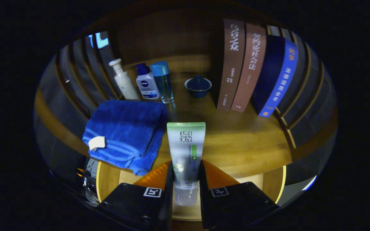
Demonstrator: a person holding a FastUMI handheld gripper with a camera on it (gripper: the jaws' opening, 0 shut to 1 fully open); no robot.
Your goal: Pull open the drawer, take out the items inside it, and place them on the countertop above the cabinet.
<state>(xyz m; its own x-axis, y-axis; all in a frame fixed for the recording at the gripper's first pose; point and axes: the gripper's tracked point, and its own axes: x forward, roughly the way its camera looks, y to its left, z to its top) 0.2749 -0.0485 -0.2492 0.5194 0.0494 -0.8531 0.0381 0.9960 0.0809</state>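
Gripper (186, 179): both fingers are pressing on the lower part of a tube, one on each side, the jaws standing only as far apart as the tube is wide.
Tube (186, 150): a pale tube with a green band at its far end and a clear cap at its near end is reaching forward from between the fingers over the front edge of the countertop; I cannot tell whether it is touching the wood.
Gripper pose: it is pointing level and straight toward the back of the countertop, fingers side by side.
Towel (127, 133): a folded blue towel with a small white tag is lying near the front left edge of the countertop, just beside the tube.
Countertop (236, 141): a warm wooden surface is carrying everything here.
Bottles: a white pump bottle (123, 80), a white bottle with a dark blue cap (146, 82) and a clear bottle with a light blue cap (163, 81) are standing in a row at the back left, beyond the towel.
Lidded cup (198, 86): a small dark blue cup is sitting at the back centre.
Books (252, 69): two brown and one blue are standing upright at the back right.
Room: dark slatted walls are closing in both sides; the light is dim.
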